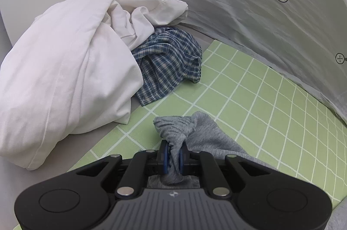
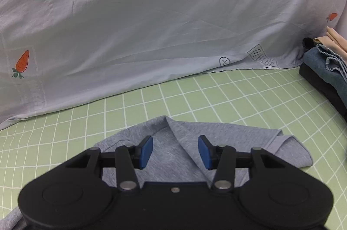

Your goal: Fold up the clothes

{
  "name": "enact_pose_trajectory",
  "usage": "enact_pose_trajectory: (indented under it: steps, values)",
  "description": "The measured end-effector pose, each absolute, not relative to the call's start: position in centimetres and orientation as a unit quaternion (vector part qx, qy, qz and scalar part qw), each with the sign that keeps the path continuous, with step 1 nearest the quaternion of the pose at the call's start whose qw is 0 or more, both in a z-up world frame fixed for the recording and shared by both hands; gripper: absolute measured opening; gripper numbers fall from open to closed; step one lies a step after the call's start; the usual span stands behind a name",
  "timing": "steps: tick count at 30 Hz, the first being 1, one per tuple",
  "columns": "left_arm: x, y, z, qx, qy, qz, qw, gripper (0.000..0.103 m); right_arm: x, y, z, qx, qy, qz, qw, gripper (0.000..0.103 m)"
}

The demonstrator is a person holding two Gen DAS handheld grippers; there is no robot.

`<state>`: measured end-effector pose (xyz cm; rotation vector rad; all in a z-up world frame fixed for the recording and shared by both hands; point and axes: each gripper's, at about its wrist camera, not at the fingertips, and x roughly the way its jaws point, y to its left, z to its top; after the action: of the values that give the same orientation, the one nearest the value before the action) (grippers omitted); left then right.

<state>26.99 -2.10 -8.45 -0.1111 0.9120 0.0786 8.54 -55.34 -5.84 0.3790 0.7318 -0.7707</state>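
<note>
A grey knit garment [image 1: 201,132] lies on a green grid mat [image 1: 260,104]. My left gripper [image 1: 173,156] is shut on a bunched edge of it, which sticks up between the blue pads. In the right wrist view the same grey garment [image 2: 216,136] lies partly folded on the mat [image 2: 173,95]. My right gripper [image 2: 175,152] is open just above it, its blue pads [image 2: 146,151] apart with nothing between them.
A white garment pile [image 1: 71,69] and a blue plaid garment [image 1: 169,61] lie at the mat's left. A pale printed sheet [image 2: 151,24] hangs behind. A stack of folded clothes [image 2: 327,69] with denim on top stands at the right edge.
</note>
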Motion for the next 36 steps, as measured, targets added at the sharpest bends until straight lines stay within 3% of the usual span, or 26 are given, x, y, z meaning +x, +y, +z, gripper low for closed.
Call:
enact_pose_trajectory:
  steps: [10,15,16,17,18,20,21,26,32,36]
  values:
    - [27.3,-2.6,-9.1,-0.049,0.446,0.042,0.893,0.013,14.5,-56.7,-9.8,0.248,0.378,-0.362,0.815,0.048]
    - [27.4,-2.8,-9.3,-0.045,0.446,0.043,0.893,0.013,15.4,-57.4,-10.5,0.253,0.377,-0.41,0.792,0.054]
    - [27.4,-2.8,-9.3,-0.043,0.446,0.044,0.893,0.013,15.5,-57.5,-10.6,0.248,0.378,-0.419,0.788,0.052]
    - [27.4,-2.9,-9.3,-0.041,0.446,0.045,0.893,0.013,15.5,-57.6,-10.6,0.244,0.377,-0.427,0.785,0.042]
    - [27.5,-2.9,-9.4,-0.038,0.446,0.045,0.893,0.013,15.2,-57.8,-10.7,0.241,0.374,-0.433,0.784,0.023]
    - [27.6,-3.1,-9.4,-0.033,0.447,0.047,0.893,0.013,14.7,-58.3,-10.7,0.243,0.367,-0.442,0.782,0.007]
    - [27.7,-3.1,-9.5,-0.031,0.447,0.048,0.893,0.013,14.2,-58.6,-10.7,0.253,0.362,-0.438,0.783,0.004]
    - [28.1,-3.1,-9.6,-0.028,0.449,0.056,0.891,0.013,12.5,-59.4,-7.8,0.209,0.33,-0.433,0.813,0.003]
    - [28.3,-3.1,-9.7,-0.027,0.448,0.06,0.892,0.013,8.1,-59.1,0.9,0.11,0.21,-0.482,0.844,0.0]
    - [28.2,-3.3,-9.8,-0.024,0.445,0.062,0.893,0.013,3.4,-59.4,1.1,0.121,0.214,-0.52,0.818,0.0]
